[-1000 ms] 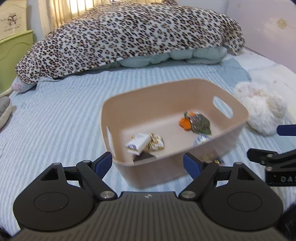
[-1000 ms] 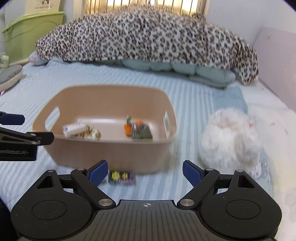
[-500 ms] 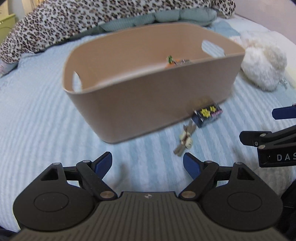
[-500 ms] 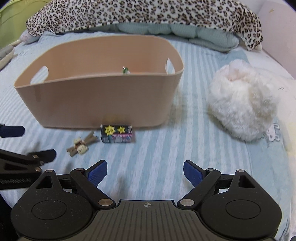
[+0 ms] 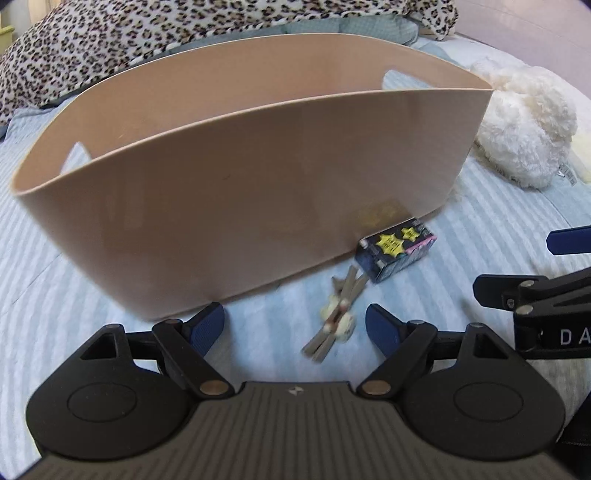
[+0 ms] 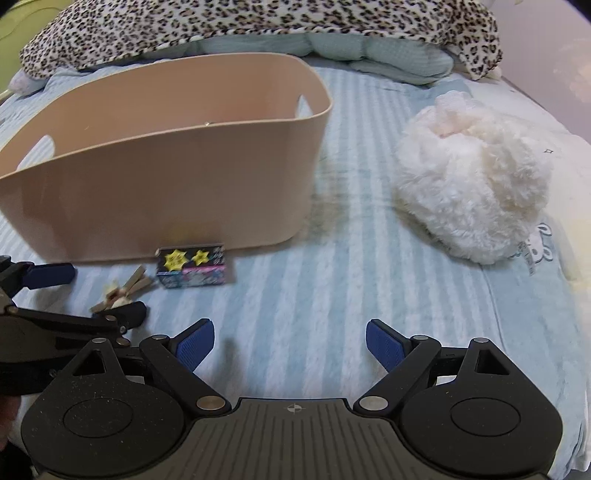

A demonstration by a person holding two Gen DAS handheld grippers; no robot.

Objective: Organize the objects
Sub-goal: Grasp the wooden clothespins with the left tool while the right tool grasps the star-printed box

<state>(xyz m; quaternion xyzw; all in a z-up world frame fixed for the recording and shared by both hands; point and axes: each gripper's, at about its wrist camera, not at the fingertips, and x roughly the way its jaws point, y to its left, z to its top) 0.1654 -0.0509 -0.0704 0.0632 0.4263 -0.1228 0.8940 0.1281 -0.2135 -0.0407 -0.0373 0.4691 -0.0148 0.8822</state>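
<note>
A tan plastic bin (image 5: 240, 177) stands on the striped bed; it also shows in the right wrist view (image 6: 159, 177). Its contents are hidden behind its near wall. A small dark box with yellow stars (image 5: 395, 249) lies at the bin's foot, also in the right wrist view (image 6: 194, 267). A wooden clothespin clip with white trim (image 5: 338, 317) lies just in front of it, seen also in the right wrist view (image 6: 120, 290). My left gripper (image 5: 295, 325) is open, low over the bed, with the clip between its fingertips. My right gripper (image 6: 290, 343) is open and empty, over bare sheet.
A white fluffy plush (image 6: 472, 195) lies to the right of the bin (image 5: 524, 122). A leopard-print blanket (image 6: 258, 26) and teal quilt lie across the back of the bed. Striped sheet (image 6: 332, 295) spreads between bin and plush.
Both grippers have dropped low and moved closer to the bin's near side. The clip and starred box have come into view, and the left gripper now straddles the clip.
</note>
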